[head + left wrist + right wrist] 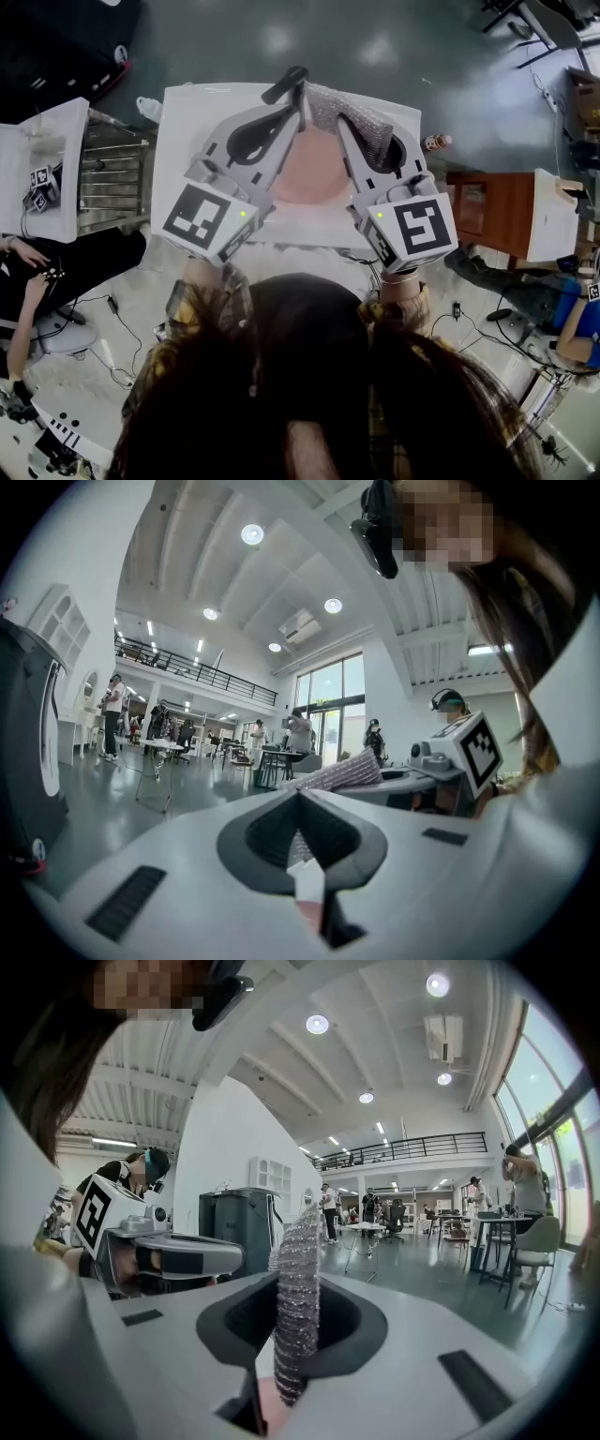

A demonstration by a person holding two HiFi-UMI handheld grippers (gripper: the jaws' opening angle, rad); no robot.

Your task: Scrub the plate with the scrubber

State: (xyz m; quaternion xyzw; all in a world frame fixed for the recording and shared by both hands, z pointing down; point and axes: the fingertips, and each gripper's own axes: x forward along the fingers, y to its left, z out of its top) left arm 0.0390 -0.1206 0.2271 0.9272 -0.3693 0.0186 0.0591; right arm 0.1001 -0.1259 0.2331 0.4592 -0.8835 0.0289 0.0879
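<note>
A pink plate [305,173] is over the white table [187,122], between the two grippers. My left gripper [286,91] is shut on the plate's thin rim [306,885], which shows white and pink between its jaws [302,855]. My right gripper [352,127] is shut on a silvery mesh scrubber [364,114]. In the right gripper view the scrubber [298,1297] stands upright between the jaws [295,1344], with the pink plate [272,1415] just below it. Each gripper sees the other: the right gripper [450,761] and scrubber [339,772] in the left gripper view, the left gripper [164,1252] in the right gripper view.
A small bottle [436,142] stands off the table's right corner, beside a brown wooden cabinet [487,211]. A metal rack [108,178] and another white table [56,141] are at the left, where a person [28,277] sits. People, tables and chairs fill the hall behind.
</note>
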